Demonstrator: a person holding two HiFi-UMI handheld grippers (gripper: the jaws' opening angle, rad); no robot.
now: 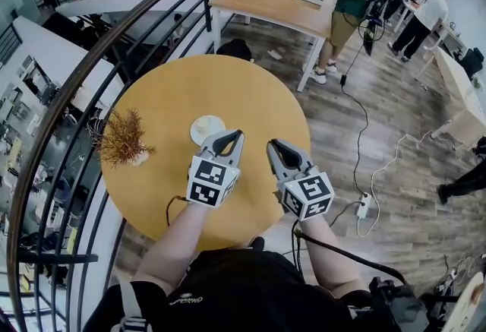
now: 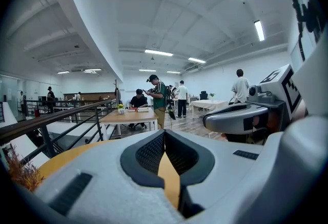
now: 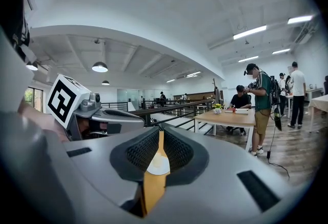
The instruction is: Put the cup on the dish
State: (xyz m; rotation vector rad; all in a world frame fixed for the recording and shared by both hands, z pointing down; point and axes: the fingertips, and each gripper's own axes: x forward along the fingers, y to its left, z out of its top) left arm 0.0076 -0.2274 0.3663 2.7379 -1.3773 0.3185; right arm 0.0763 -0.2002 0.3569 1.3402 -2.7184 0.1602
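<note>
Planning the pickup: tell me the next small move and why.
Probably open the left gripper: both it and the right gripper are shut and empty, and the white dishware on the round table lies nearest it.

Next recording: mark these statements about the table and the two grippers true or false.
1. The left gripper and the right gripper are both shut, with nothing between the jaws. True.
2. The white dish rests on the round wooden table. True.
3. The left gripper grips the white dish. False: the dish lies on the table beyond the shut jaws.
4. In the head view, the dried plant stands at the table's right edge. False: it stands near the left edge.
</note>
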